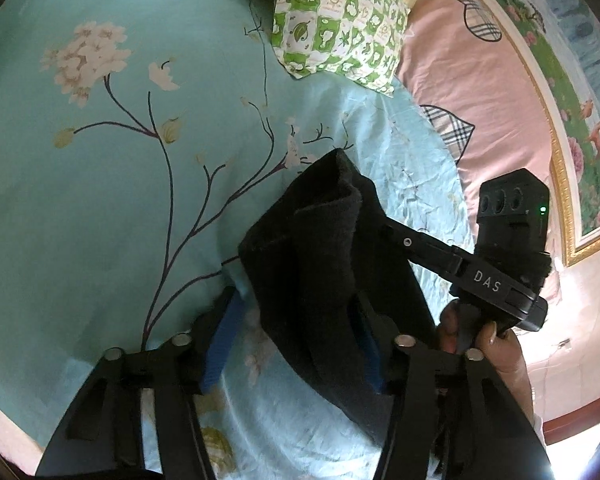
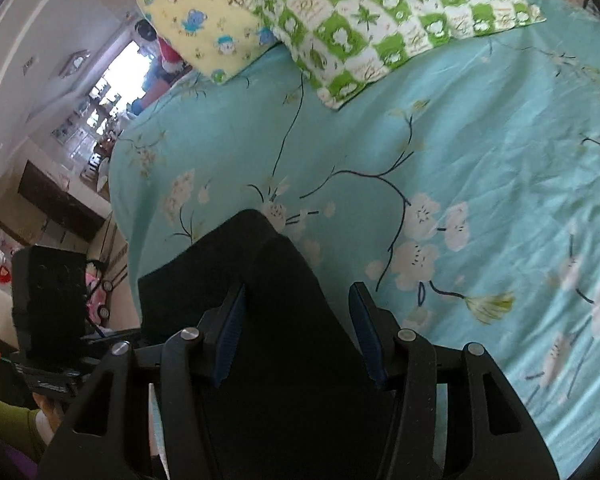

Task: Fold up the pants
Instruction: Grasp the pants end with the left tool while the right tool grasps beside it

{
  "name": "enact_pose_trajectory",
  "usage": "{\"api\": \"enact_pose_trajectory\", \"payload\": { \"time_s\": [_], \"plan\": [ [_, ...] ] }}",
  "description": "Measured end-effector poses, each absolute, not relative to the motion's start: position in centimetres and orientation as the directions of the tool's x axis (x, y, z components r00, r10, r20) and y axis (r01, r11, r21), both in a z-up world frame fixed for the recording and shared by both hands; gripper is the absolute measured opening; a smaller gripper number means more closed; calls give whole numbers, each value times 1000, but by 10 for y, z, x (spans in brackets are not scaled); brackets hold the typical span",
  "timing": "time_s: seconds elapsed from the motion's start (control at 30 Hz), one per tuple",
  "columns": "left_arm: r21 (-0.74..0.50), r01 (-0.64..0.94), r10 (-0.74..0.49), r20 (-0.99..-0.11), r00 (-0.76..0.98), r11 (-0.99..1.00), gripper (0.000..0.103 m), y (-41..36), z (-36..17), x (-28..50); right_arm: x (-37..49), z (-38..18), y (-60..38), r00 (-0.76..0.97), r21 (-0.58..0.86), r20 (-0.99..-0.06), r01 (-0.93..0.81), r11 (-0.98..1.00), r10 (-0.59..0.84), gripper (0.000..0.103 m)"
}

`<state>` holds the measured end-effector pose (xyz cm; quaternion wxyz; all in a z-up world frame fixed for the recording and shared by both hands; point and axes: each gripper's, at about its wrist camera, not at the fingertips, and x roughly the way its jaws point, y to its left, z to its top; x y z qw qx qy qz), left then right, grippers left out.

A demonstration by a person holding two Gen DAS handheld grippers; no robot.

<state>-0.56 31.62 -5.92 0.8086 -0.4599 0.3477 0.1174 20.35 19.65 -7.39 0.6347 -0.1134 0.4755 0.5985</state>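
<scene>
Above the floral bedsheet point(image 1: 100, 200), the black pants point(image 1: 320, 272) are hanging bunched and lifted clear, probably for laying out flat. Left gripper point(image 1: 296, 344) fingers are standing wide apart — cloth draping over one. Right gripper point(image 2: 300, 336) is likewise gaping around cloth — grip unclear.

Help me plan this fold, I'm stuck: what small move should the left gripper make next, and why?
Probably close the left gripper on the pants: its fingers stand apart and sheet shows between one pad and the cloth, so the pants look draped, not gripped.
</scene>
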Motion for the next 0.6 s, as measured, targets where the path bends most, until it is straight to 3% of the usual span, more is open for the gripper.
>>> {"api": "enact_pose_trajectory", "payload": {
  "time_s": [0.1,0.2,0.6],
  "plan": [
    [-668,-503,-149,-670,727,548,27,318,-61,-1,201,-72,195,-181,441,-724,-864,245,666,33],
    [-659,-495,-140,-668,731,566,21,315,-55,-1,195,-64,189,-164,426,-718,-872,240,676,27],
    [-647,-365,-132,-587,799,669,20,276,19,-1,181,-6,127,-94,472,-594,-844,252,799,22]
  ]
}}
